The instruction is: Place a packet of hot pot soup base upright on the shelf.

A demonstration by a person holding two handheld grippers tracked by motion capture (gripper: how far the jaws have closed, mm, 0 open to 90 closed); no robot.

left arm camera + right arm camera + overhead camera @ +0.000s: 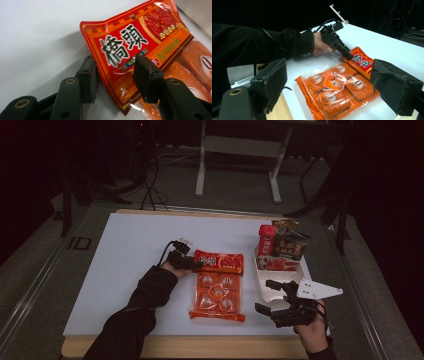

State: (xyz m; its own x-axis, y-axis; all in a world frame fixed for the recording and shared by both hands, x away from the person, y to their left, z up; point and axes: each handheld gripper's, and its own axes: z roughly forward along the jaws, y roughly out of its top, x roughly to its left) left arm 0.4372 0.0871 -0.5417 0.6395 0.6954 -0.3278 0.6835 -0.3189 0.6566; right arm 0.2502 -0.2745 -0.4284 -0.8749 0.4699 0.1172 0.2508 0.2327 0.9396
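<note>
A white table [130,265] carries everything. Largest on it is the orange multi-pack pouch [217,295], lying flat near the table's middle with several sealed portions inside. The red sauce packet [220,262] lies on the pouch's far end, overlapping it. To the pouch's right sits a white tray [265,287], its far half packed with a red cup [266,239], a dark snack bag [290,245] and a red packet [277,264].

The left gripper [115,80], at the pouch's far left corner, has its jaws either side of the sauce packet's corner, not yet pressing. The right gripper [270,295], by the tray's near end, stands wide apart, holding nothing.
</note>
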